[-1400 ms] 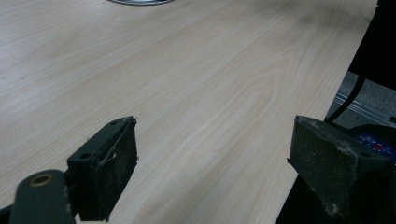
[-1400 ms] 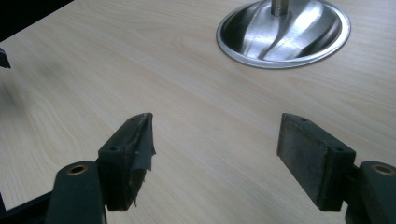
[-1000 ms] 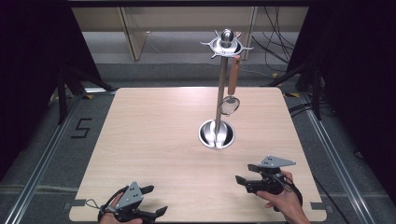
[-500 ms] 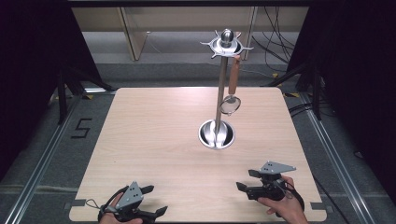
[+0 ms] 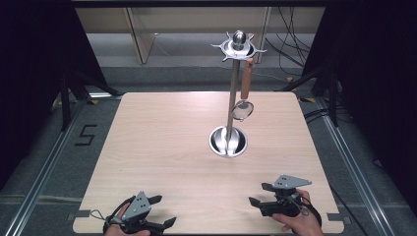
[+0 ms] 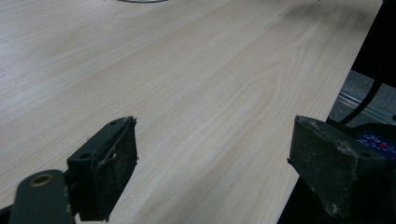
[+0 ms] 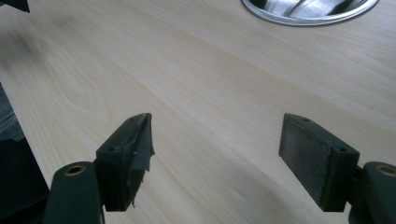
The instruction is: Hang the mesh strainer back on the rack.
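Listing the contents of a pale wooden counter [image 5: 162, 147] at a moment when nothing is being held.

Item one: a metal stand [image 5: 232, 98], upright, its round base [image 5: 227, 141] resting right of the counter's middle and its hook crown [image 5: 238, 46] at the top of the pole. The base rim also shows at the top of the right gripper view [image 7: 308, 11].

Item two: a small strainer [image 5: 243, 109] with a brown handle [image 5: 246, 78], hanging from a hook on the crown's right side. Its long axis runs vertically, handle up and mesh bowl down, close beside the pole.

Item three: left tongs [image 5: 162, 211], at the near left edge of the counter, jaws spread wide and empty [image 6: 210, 154].

Item four: right tongs [image 5: 260, 194], at the near right edge, jaws likewise wide and empty [image 7: 215, 149], pointing across the counter to the left.

Relation of note: the strainer lies well apart from both tongs, forward and above them. The right tongs are the nearer, so a reach for the handle would likely fall to that hand, rising forward and slightly leftward.
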A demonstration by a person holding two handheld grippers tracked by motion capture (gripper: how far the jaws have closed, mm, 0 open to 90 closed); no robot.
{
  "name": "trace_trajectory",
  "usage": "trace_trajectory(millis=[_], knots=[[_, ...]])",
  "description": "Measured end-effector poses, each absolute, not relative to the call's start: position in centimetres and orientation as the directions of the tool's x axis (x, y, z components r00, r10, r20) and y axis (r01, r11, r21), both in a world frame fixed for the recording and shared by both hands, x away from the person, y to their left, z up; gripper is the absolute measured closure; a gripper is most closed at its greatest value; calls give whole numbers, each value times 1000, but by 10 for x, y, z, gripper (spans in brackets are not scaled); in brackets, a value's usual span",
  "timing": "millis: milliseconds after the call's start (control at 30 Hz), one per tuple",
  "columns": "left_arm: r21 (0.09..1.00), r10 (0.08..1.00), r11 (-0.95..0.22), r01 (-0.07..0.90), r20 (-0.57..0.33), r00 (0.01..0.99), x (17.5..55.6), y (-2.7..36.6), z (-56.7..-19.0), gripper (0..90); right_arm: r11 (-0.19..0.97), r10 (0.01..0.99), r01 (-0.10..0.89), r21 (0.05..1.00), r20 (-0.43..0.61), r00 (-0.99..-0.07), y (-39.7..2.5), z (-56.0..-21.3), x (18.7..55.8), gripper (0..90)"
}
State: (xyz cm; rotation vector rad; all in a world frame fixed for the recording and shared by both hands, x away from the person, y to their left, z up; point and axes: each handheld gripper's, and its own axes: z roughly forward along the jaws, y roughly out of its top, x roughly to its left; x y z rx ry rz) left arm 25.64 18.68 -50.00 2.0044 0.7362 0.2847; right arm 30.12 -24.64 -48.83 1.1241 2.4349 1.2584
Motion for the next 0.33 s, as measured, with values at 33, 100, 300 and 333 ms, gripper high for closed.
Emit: trace_trajectory(millis=[33, 100, 300, 333], knots=[[847, 604, -370, 382, -94, 792, 256, 187, -500, 147, 356, 691, 546, 758, 179, -700, -246, -489, 301, 270], [846, 603, -372, 382, -93, 792, 256, 187, -500, 147, 358, 693, 542, 761, 172, -700, -246, -490, 302, 270], [842, 601, -382, 382, -88, 794, 256, 187, -499, 147, 361, 688, 553, 751, 186, -702, -247, -489, 302, 272], [842, 601, -383, 381, -87, 794, 256, 187, -499, 147, 357, 691, 551, 754, 183, -699, -247, -489, 302, 272]])
